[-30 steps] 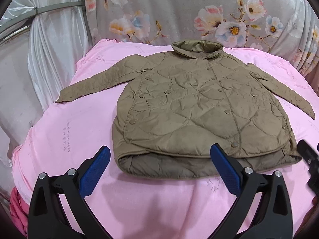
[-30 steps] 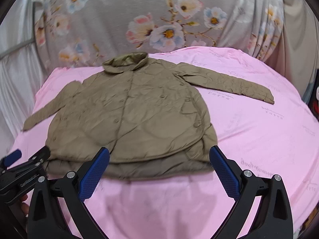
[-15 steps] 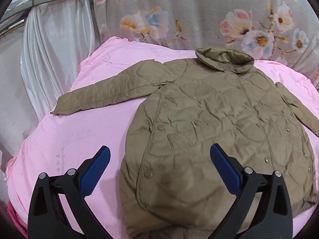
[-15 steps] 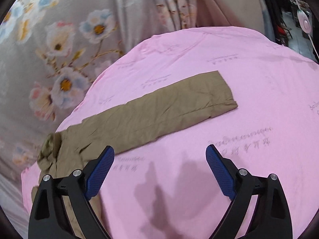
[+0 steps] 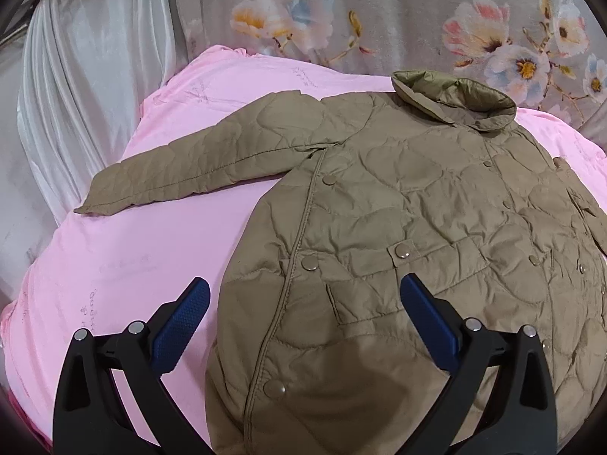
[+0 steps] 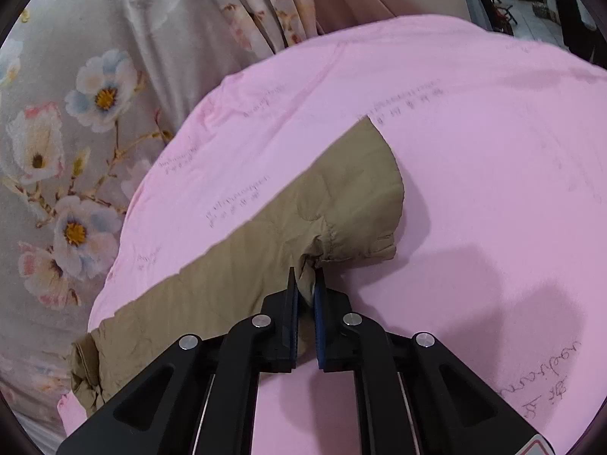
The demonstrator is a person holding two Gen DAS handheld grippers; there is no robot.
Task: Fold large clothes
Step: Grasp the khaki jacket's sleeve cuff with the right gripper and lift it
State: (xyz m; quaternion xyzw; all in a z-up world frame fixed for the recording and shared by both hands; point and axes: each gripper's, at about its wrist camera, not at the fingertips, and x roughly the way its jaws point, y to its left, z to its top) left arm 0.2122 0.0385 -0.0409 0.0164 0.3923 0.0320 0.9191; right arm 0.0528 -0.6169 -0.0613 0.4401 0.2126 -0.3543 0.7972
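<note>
Pink sheet [image 5: 125, 250] covered the table; floral curtain [image 5: 379, 19] hung at 12 o'clock. Olive quilted jacket [image 5: 417, 227] lay flat. Left gripper [image 5: 303, 316] jaws wide; right gripper [image 6: 303, 292] jaws pinched sleeve [image 6: 303, 220].

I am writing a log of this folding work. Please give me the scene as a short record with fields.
garment: olive quilted jacket, front up, snaps closed
surface: pink sheet
left sleeve: spread flat to the side
right sleeve: edge near the cuff pinched
left gripper: open, over the jacket's lower front, holding nothing
right gripper: shut on right sleeve
background: floral curtain
</note>
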